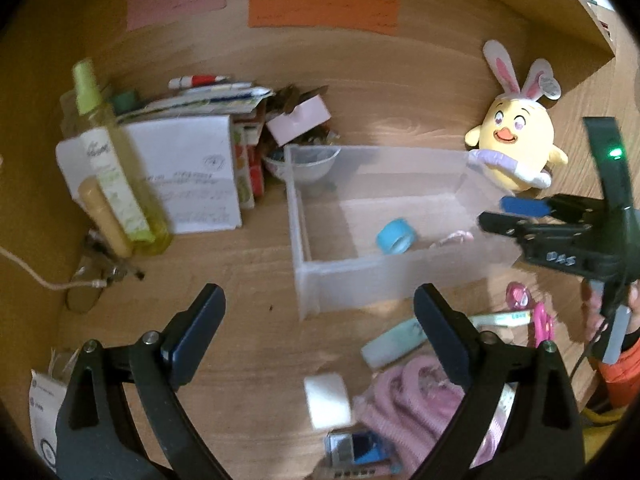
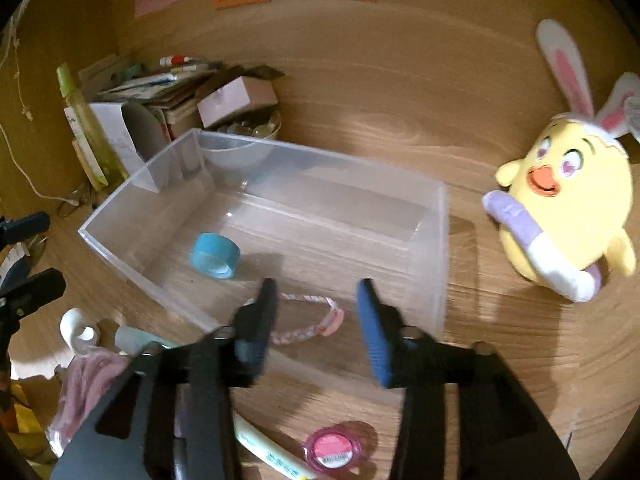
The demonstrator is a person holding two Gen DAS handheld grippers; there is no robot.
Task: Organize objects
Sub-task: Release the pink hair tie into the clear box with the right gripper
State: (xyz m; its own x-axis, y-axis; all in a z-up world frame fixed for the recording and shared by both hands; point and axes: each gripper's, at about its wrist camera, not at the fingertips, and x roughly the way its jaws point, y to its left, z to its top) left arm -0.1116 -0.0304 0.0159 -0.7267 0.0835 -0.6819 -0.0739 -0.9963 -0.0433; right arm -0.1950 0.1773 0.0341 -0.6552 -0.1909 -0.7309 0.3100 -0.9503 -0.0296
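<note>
A wooden desk (image 2: 360, 92) fills both views, with a clear plastic bin (image 2: 436, 248) at centre frame in the right wrist view and centre right in the left wrist view. Inside it already lie a blue tape roll (image 2: 214, 256) at left centre and a pink braided band (image 2: 308, 316) against the near wall.

The right gripper (image 2: 316, 320) hangs above that near wall, jaws wide and empty, the band showing between its fingers. The left gripper (image 1: 320, 320) sits at the bottom of its own view, also wide and empty, over bare wood just short of the bin.

Still loose at lower right of the left wrist view are a pink knitted cloth (image 1: 408, 400), a white tape roll (image 1: 328, 400) and a pale tube (image 1: 394, 346); a small pink round case (image 2: 334, 446) lies at the bottom of the right wrist view. A yellow chick toy (image 2: 560, 216) stands at the right edge.

The likely trouble: the bin looks light, so a finger clipping its thin wall could shove it toward the toy or the stacked papers (image 1: 192, 172) at upper left. The round tape may roll from a loose pinch, and the soft cloth may drag neighbours along.
</note>
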